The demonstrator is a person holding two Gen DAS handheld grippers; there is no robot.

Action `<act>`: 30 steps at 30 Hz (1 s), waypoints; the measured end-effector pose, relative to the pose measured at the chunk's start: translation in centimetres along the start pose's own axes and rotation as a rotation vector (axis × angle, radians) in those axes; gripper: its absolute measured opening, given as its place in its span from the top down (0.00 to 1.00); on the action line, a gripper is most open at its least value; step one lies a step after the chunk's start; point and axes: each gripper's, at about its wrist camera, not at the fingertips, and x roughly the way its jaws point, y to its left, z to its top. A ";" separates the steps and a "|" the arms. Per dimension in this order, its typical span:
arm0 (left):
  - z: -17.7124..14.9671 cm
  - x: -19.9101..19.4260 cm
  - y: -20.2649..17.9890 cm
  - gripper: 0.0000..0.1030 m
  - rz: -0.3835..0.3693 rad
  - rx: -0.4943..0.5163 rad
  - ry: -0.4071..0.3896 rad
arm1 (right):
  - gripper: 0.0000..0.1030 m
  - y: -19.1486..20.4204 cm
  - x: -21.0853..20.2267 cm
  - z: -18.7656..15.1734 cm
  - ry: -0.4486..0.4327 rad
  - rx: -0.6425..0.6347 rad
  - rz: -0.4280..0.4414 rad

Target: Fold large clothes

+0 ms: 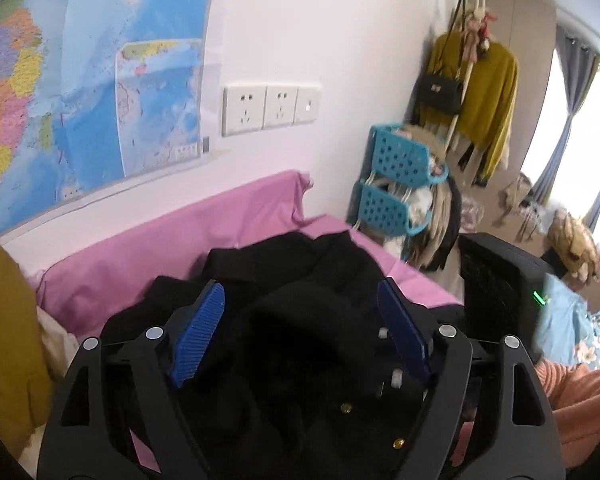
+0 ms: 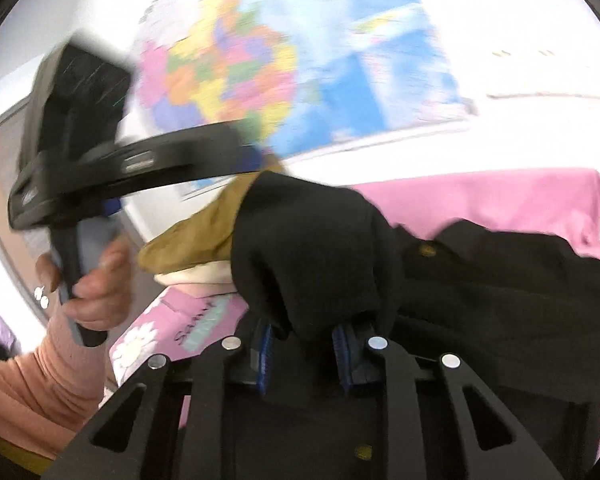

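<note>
A: where's the black coat [image 1: 284, 280]?
B: heaped on the pink sheet [image 1: 236, 220] under the map [image 1: 92, 72] — left gripper [image 1: 300, 328] jaws gape wide above it, nothing pinched.
A: right gripper [image 2: 304, 348]?
B: jaws pinch a bunched fold of coat.

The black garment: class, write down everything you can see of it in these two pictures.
The black garment is a soft, matt, thick-looking cloth piece with small gold buttons. It lies crumpled, not folded, on a pink sheet. A bunched part of it is lifted and pinched between the blue pads of the right claw. The left claw stands open above it, its pads clear of the cloth. Beside it lie a mustard cloth and a cream one.
</note>
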 end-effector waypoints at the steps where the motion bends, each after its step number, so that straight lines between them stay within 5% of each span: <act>1: 0.0 -0.7 0.4 0.14 0.010 -0.003 -0.018 | 0.76 -1.7 -0.6 0.1 0.002 0.047 0.005; 4: -1.6 -2.1 1.8 0.12 0.122 -0.010 -0.057 | 0.72 -5.8 -1.8 0.0 0.019 0.164 0.004; 6: -3.8 -2.1 3.6 0.12 0.169 -0.057 -0.022 | 0.63 -8.6 -2.0 -0.5 0.065 0.229 -0.011; 11: -10.2 -0.1 7.0 0.13 0.288 -0.132 0.129 | 0.59 -14.1 -2.4 -4.0 0.180 0.386 -0.078; 17: -13.5 1.4 8.2 0.15 0.287 -0.190 0.181 | 0.29 -14.9 -6.0 -4.3 0.111 0.392 -0.165; 22: -12.3 2.8 7.7 0.15 0.246 -0.162 0.155 | 0.29 -16.7 -5.8 -3.8 0.095 0.429 -0.224; 24: -12.1 4.3 7.6 0.15 0.249 -0.148 0.180 | 0.35 -16.9 -4.9 -3.3 0.104 0.413 -0.248; 26: -12.0 5.7 7.6 0.16 0.281 -0.153 0.211 | 0.76 -16.9 -4.2 -2.7 0.111 0.394 -0.248; 30: -11.8 7.7 8.8 0.24 0.413 -0.156 0.249 | 0.82 -14.9 -4.7 -0.5 0.020 0.246 -0.274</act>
